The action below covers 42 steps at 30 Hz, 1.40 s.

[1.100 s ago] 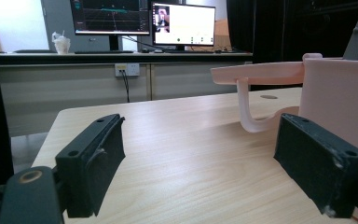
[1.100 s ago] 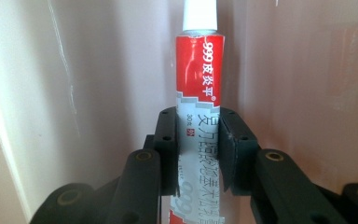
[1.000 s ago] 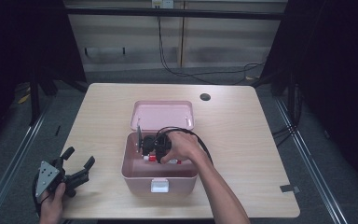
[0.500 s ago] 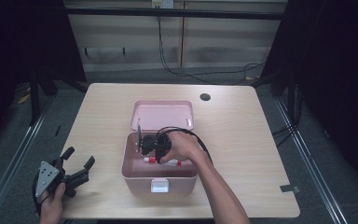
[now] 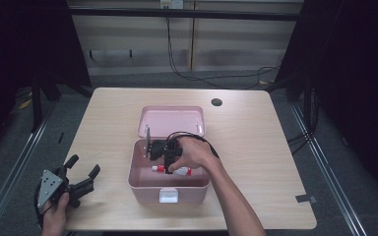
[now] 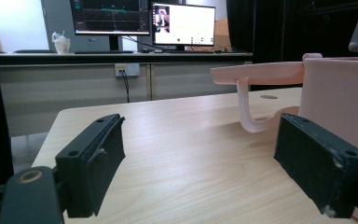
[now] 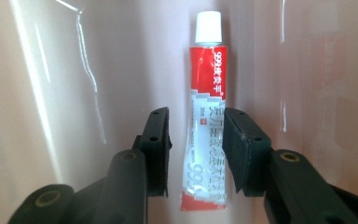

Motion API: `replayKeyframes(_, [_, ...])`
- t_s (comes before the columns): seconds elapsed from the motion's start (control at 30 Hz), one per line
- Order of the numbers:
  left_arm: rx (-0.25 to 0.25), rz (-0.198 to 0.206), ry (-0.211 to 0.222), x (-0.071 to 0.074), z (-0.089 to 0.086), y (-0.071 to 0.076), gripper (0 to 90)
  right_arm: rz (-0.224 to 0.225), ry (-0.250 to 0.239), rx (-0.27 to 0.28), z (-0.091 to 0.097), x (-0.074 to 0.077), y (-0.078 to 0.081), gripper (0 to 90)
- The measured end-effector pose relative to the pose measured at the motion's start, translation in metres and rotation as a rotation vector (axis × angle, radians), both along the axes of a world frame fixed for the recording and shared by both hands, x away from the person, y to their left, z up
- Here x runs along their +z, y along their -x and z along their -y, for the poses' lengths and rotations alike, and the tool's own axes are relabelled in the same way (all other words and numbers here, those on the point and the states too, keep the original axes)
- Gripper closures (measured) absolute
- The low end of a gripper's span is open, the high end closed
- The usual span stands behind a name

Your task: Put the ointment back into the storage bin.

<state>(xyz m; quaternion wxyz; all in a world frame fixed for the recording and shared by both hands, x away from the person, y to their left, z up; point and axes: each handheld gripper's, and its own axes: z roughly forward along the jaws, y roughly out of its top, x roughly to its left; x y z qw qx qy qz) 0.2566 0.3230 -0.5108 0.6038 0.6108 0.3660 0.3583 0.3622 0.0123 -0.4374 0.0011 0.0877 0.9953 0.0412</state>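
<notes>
While 1 pale pink plastic box [image 5: 169, 184] sat at the centre of the high view on 1 light wooden table [image 5: 270, 147], its 1 hinged lid [image 5: 172, 120] lay thrown back just above it. Inside lay 1 red-and-white squeeze tube with a white cap [image 5: 176, 170], flat on the box floor. 2 grippers were at work.

At the middle of the high view, the right gripper [image 5: 163, 153] reached down into the box, the person's bare forearm running up from the bottom edge and the hand wrapped over the gripper body. Seen in the right gripper view, its 2 black jaws had just been opening: they stood slightly apart on either side of the tube [image 7: 207, 116], with the tube's lower half between them and a narrow gap visible at the left pad, so the tube was not clamped.

At the lower left of the high view, the left gripper [image 5: 81, 172] rested on the table edge in the person's hand, pointing up and right. In the left gripper view its 2 jaws stood wide apart with nothing between them, with the box wall [image 6: 340, 100] at the right.
</notes>
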Motion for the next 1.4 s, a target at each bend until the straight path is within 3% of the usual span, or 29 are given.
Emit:
replayKeyframes(0.1, [0.0, -0.001, 0.0, 0.0, 0.0, 0.0, 15.5, -0.031, -0.006, -0.025, 0.004, 0.006, -0.002, 53.3])
replayKeyframes(0.27, [0.0, -0.001, 0.0, 0.0, 0.0, 0.0, 15.5, -0.045, -0.023, -0.018, 0.005, 0.011, -0.001, 51.6])
replayKeyframes(0.53, [0.001, 0.002, 0.003, 0.0, 0.0, 0.0, 15.6, -0.075, -0.062, -0.028, 0.009, 0.021, 0.002, 41.8])
replayKeyframes(0.73, [0.0, -0.001, 0.0, 0.0, 0.0, 0.0, 15.5, -0.076, -0.069, -0.046, 0.014, 0.03, 0.004, 36.3])
replayKeyframes(0.83, [0.001, -0.001, 0.0, 0.0, 0.0, 0.0, 15.6, -0.069, -0.096, -0.05, 0.018, 0.037, 0.005, 34.1])
replayKeyframes(1.4, [0.001, -0.001, 0.0, 0.0, 0.0, 0.0, 15.5, -0.055, -0.143, -0.08, 0.031, 0.06, 0.008, 30.4])
